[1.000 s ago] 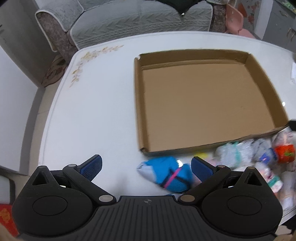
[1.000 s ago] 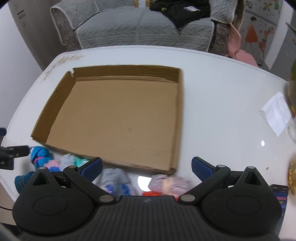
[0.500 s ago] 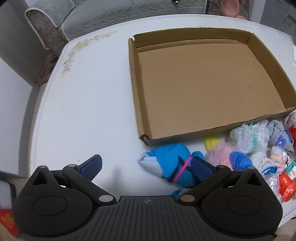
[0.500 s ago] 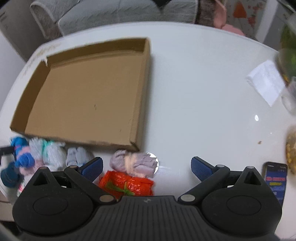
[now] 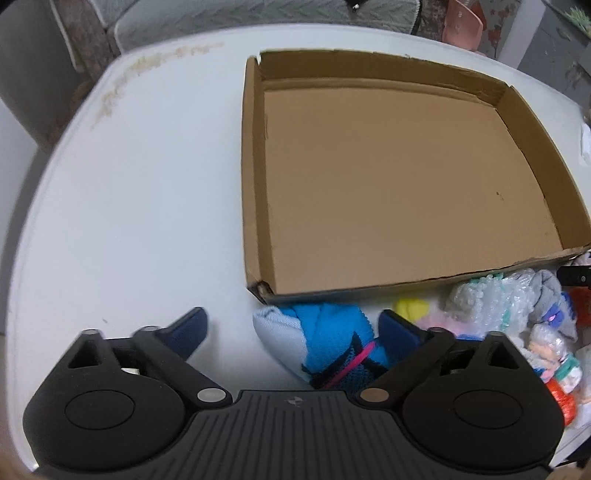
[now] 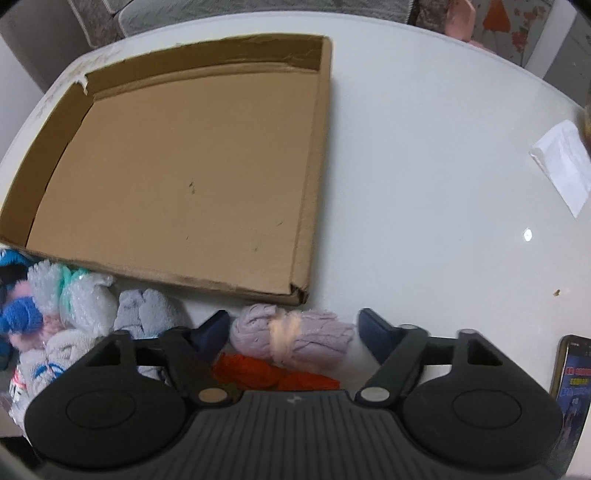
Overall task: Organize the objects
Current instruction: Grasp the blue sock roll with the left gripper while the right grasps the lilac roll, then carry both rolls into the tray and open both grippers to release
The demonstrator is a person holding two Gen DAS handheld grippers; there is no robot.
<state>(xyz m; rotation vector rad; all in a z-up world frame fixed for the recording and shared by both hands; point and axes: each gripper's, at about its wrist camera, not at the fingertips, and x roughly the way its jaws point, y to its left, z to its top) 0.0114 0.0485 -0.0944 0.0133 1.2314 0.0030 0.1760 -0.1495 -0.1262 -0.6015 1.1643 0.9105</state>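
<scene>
An empty shallow cardboard box [image 5: 388, 177] [image 6: 177, 177] lies on the white table [image 5: 129, 203]. A row of rolled sock bundles lies along its near edge. My left gripper [image 5: 295, 325] is open, with a blue sock bundle [image 5: 325, 332] between its fingers near the right one. My right gripper [image 6: 291, 328] is open around a lilac sock bundle [image 6: 291, 338], which lies over an orange bundle [image 6: 266, 373]. Grey [image 6: 147, 310], white [image 6: 85, 299] and blue [image 6: 18, 317] bundles lie left of it.
A white folded paper [image 6: 565, 166] lies at the right of the table, and a phone [image 6: 570, 376] lies by the near right edge. A grey sofa [image 5: 240, 14] stands behind the table. More wrapped bundles [image 5: 517, 295] lie right of the left gripper.
Both grippers have come lower and closer to the sock row. The right gripper has shifted so the lilac bundle now lies between its fingers. The left stays open over the blue bundle.
</scene>
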